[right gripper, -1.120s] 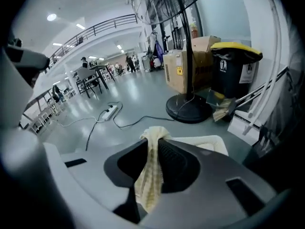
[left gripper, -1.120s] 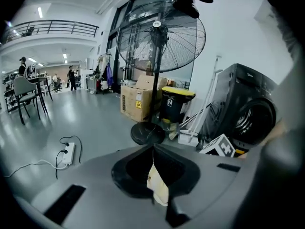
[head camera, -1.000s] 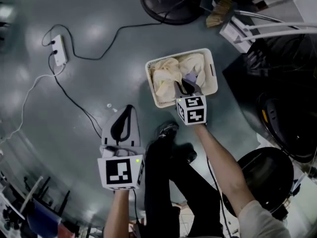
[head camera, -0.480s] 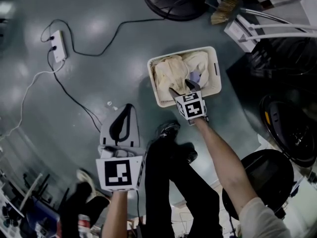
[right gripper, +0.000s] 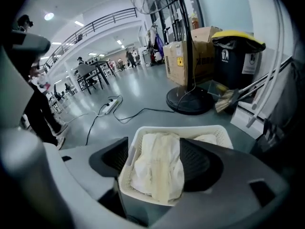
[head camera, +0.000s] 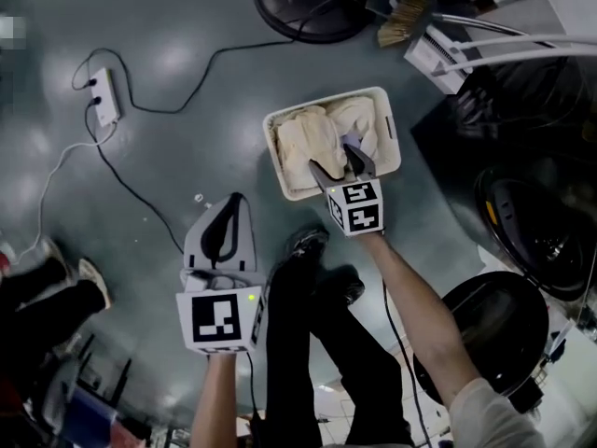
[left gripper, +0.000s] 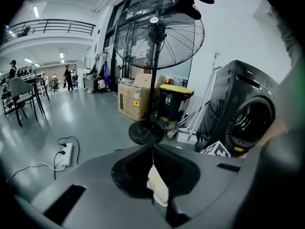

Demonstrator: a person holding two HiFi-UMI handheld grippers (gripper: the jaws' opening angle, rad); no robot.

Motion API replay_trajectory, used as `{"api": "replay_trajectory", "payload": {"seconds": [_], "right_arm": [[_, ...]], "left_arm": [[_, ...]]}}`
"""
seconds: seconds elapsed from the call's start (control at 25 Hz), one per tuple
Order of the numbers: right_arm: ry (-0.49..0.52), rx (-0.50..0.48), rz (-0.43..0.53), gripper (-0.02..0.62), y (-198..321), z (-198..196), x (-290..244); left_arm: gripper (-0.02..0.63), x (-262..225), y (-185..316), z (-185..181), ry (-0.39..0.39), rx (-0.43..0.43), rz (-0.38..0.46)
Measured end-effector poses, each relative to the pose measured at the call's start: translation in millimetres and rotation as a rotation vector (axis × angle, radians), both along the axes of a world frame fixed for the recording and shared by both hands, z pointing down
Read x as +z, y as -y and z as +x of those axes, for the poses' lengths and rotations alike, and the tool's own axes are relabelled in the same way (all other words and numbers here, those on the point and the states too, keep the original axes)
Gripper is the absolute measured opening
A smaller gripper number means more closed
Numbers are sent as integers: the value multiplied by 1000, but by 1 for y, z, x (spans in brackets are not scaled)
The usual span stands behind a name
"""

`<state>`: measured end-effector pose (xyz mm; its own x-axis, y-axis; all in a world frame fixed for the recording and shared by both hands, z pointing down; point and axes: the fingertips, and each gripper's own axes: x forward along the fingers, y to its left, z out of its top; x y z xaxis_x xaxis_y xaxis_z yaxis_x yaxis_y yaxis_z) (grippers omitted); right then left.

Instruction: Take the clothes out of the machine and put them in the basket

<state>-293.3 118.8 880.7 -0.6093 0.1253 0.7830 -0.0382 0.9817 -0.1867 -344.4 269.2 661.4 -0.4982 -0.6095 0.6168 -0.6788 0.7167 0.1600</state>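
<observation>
A white plastic basket stands on the grey floor, full of cream clothes. My right gripper hangs over its near side, its jaws opening. In the right gripper view the cream clothes lie in the basket below the spread jaws of the right gripper, untouched by the pads. My left gripper is held over bare floor to the left, fingertips together and nothing in them. The dark washing machine stands at the right, its drum open and its round door swung out.
A pedestal fan's base and a brush lie beyond the basket. A power strip with trailing cables is at the far left. My legs are between the arms. Another person's feet are at the left edge.
The right gripper's jaws have spread apart over the basket. Another person's feet have come in at the lower left and moved up the left edge. The left gripper has stayed put.
</observation>
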Motion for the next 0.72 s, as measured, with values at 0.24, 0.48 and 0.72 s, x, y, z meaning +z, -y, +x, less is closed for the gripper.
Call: {"api": "replay_trajectory", "payload": {"seconds": [0.24,0.48,0.72], "right_arm": [[41,19,-1,154,5,19,-44],[70,37,-3,25,10,47,-74],[166,164,-64,25,33,73,-121]], "left_arm": [[20,-11,12,12,6,38,-16],[20,-22,37,26,18,86,-4],[20,-31,72,55,20,166,-5]]}}
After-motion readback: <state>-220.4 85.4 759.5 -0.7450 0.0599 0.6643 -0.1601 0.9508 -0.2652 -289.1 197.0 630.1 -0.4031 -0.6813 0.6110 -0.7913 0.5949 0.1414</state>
